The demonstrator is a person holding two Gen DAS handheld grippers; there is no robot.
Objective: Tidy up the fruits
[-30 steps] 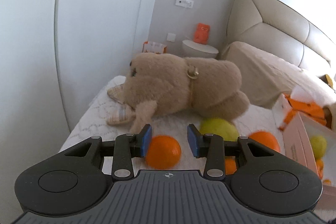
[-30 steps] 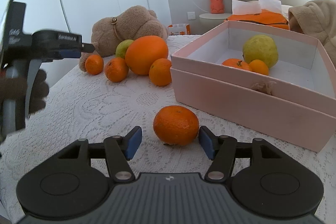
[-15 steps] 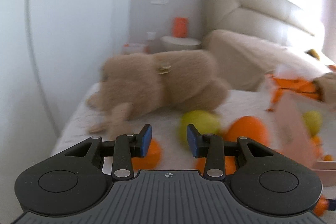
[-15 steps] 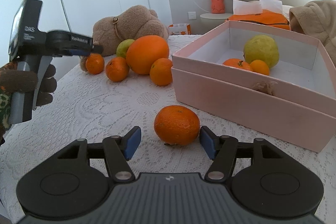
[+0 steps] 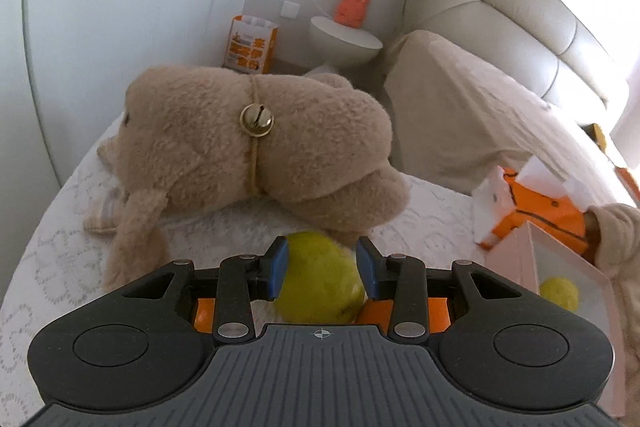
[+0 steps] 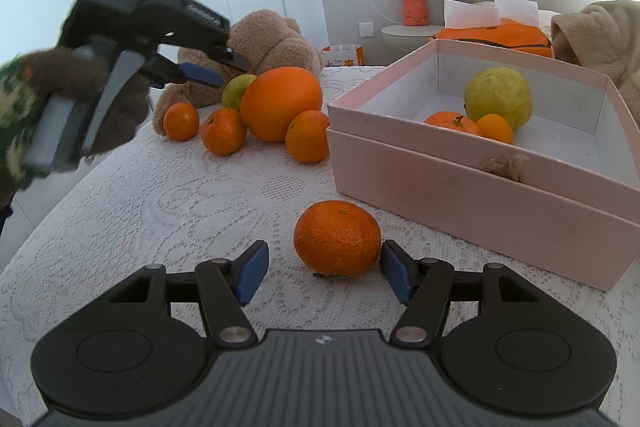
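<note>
Left hand-held gripper astride green fruit (lettering unreadable)

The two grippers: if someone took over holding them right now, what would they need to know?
Left gripper: open, fingers either side of the green fruit by the teddy bear, not gripped.
Right gripper: open around a loose mandarin on the lace cloth.
Done: three fruits lie in the pink box.
Left: that mandarin, the green fruit, the large orange and three small ones beside it.
</note>
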